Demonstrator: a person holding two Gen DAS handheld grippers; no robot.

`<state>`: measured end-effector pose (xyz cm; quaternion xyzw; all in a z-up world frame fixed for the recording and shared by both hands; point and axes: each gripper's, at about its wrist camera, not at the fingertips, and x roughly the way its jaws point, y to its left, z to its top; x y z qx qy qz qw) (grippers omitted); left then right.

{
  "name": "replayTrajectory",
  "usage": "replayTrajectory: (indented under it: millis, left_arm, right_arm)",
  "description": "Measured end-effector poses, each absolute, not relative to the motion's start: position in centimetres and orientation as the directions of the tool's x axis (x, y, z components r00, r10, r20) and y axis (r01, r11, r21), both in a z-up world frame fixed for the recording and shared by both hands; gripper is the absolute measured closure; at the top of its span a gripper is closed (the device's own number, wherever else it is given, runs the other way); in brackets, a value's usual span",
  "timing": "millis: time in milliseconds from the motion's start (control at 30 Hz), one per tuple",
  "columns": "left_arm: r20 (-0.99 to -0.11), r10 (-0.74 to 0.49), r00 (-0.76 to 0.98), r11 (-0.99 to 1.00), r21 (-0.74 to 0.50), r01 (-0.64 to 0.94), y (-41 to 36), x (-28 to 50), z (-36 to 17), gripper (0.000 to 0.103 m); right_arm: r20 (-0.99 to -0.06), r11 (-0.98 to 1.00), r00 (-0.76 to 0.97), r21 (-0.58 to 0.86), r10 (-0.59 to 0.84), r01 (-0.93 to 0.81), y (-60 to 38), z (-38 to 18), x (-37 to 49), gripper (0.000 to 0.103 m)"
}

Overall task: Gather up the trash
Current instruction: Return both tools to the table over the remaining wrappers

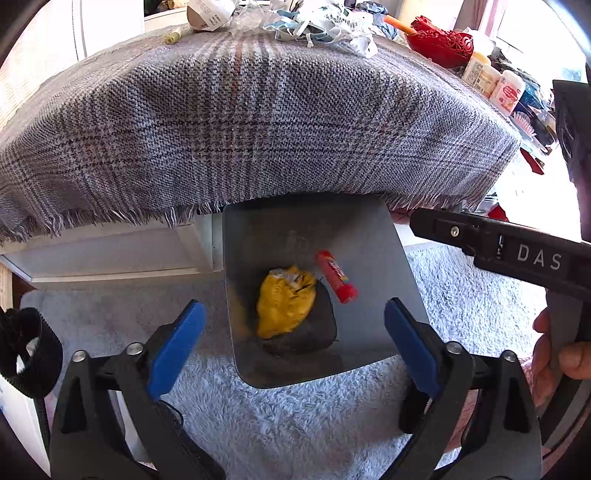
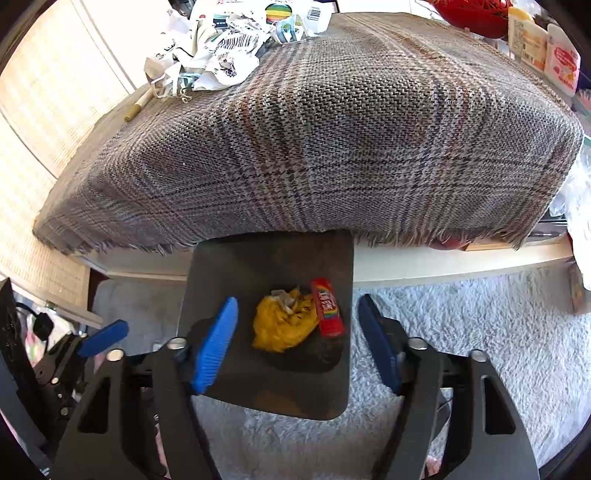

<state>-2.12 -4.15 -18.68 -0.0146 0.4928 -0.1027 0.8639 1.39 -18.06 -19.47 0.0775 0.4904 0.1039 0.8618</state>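
A grey trash bin [image 1: 373, 266] [image 2: 221, 266] stands on the floor below the table edge. Inside it lie a crumpled yellow wrapper [image 1: 284, 308] [image 2: 282, 325] and a red candy wrapper [image 1: 335, 277] [image 2: 327, 308]. My left gripper [image 1: 295, 343] hangs above the bin, open, with nothing between its blue pads [image 1: 177, 343]. My right gripper [image 2: 299, 343] also hangs over the bin, open and empty; its body [image 1: 517, 254] shows at the right of the left wrist view. More trash, crumpled paper and wrappers [image 1: 314, 26] [image 2: 218, 48], lies on the plaid tablecloth [image 1: 258, 122] [image 2: 332, 140].
A red bowl [image 1: 441, 46] and white bottles [image 1: 495, 83] [image 2: 543, 48] stand at the table's right end. A pen [image 2: 138, 105] lies beside the paper pile. A pale shaggy rug [image 1: 295, 417] [image 2: 480, 332] covers the floor around the bin. A hand [image 1: 557, 354] holds the right gripper's handle.
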Motion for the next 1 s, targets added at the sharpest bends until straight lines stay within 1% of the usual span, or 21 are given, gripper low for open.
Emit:
replayTrajectory:
  millis: [33, 133, 233, 367, 500, 700, 833, 1000]
  left_arm:
    - [-0.848, -0.189, 0.495, 0.979, -0.125, 0.160, -3.9, -2.3, -18.6, 0.008]
    - [-0.853, -0.195, 0.484, 0.979, -0.138, 0.151, -3.2, -2.5, -18.2, 0.008]
    - [-0.850, -0.191, 0.491, 0.980, -0.134, 0.150, -2.5, -2.5, -16.9, 0.008]
    - [-0.830, -0.152, 0.536, 0.987, -0.103, 0.121, -1.0, -2.2, -13.8, 0.008]
    - [-0.807, -0.112, 0.580, 0.993, -0.073, 0.090, 0.9, -1.0, -10.2, 0.008]
    - [-0.768, -0.080, 0.635, 0.995, -0.028, 0.091, 1.7, 1.4, -5.9, 0.008]
    - [-0.749, -0.079, 0.657, 0.995, -0.024, 0.092, 1.6, 4.1, -4.8, 0.008]
    - [-0.750, -0.085, 0.656, 0.993, -0.013, 0.114, 0.7, 7.0, -5.0, 0.008]
  right_arm:
    - [-0.834, 0.969, 0.493, 0.222, 0.247, -0.108, -17.9, -19.5, 1.4, 0.017]
    - [-0.839, 0.972, 0.491, 0.207, 0.235, -0.113, -18.0, -19.3, 1.3, 0.014]
    - [-0.825, 0.963, 0.499, 0.246, 0.267, -0.109, -19.0, -18.3, 1.2, 0.013]
    - [-0.791, 0.968, 0.562, 0.232, 0.242, -0.090, -20.6, -15.3, 1.4, 0.012]
    - [-0.761, 0.966, 0.604, 0.250, 0.238, -0.065, -22.4, -12.4, 2.4, 0.011]
    - [-0.734, 0.975, 0.645, 0.198, 0.214, -0.099, -22.5, -8.3, 4.4, 0.011]
    - [-0.718, 0.973, 0.658, 0.195, 0.228, -0.124, -22.0, -6.6, 6.3, 0.011]
    - [-0.716, 0.967, 0.652, 0.223, 0.250, -0.126, -20.9, -6.2, 9.1, 0.012]
